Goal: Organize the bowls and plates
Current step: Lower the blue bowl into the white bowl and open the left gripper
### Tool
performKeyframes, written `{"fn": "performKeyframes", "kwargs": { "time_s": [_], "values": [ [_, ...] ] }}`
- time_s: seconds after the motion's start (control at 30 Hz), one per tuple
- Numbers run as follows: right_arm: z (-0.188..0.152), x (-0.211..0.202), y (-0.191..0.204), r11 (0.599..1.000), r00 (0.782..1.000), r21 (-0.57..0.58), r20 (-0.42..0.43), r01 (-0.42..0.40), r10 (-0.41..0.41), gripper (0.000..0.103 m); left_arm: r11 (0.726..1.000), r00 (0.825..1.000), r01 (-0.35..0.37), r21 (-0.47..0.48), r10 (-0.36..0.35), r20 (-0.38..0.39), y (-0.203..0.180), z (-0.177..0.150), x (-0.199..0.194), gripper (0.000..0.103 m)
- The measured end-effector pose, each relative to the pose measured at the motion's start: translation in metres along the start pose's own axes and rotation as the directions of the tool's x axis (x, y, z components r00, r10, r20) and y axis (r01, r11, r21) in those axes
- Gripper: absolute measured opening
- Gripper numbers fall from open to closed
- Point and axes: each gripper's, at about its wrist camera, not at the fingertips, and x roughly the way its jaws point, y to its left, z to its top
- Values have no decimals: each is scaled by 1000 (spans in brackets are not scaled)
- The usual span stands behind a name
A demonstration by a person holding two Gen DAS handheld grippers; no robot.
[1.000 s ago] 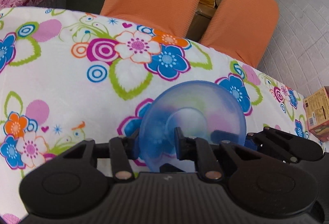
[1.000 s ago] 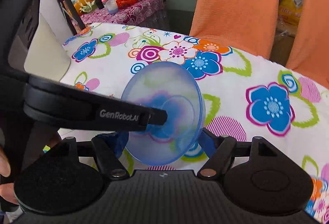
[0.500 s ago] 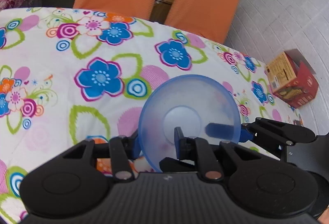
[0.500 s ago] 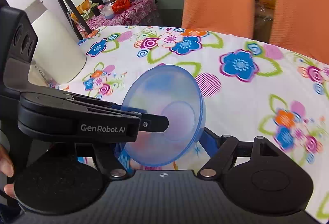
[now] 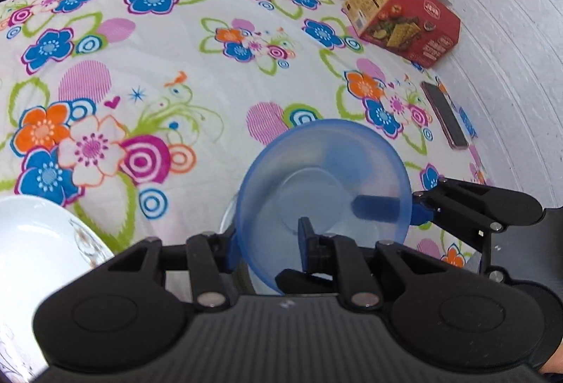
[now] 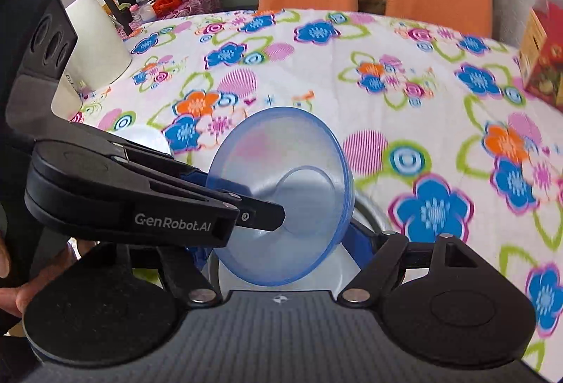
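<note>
Jaws of both the left gripper [image 5: 269, 238] and the right gripper [image 6: 278, 238] pinched the rim of the tilted translucent blue bowl [image 5: 322, 198] from opposite sides, now lower above the floral surface [image 5: 197, 80] than a second before, with a white plate [image 5: 38, 244] newly in view.

"GenRobot.AI" is printed in white on the black left gripper [image 6: 281, 215], seen in the right wrist view. Print on the red carton [image 5: 404, 17] is too small to read.
</note>
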Motion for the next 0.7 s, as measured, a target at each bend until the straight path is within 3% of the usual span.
{"fn": "performKeyframes", "kwargs": {
  "time_s": [0.13,0.37,0.7],
  "values": [
    [-20,0,-4,999,1000,27,-4,-19,19,62,997,998,-54,58,52,24,-14,-13,-2,15],
    [-33,-17,-15,999,998,40,45,37,-39,63,989,990,-128,68,123,66,-13,-14,-7,34],
    [-62,-47,-56,984,983,160,151,76,-101,63,989,983,-140,56,132,130,7,-16,-35,44]
  ]
}}
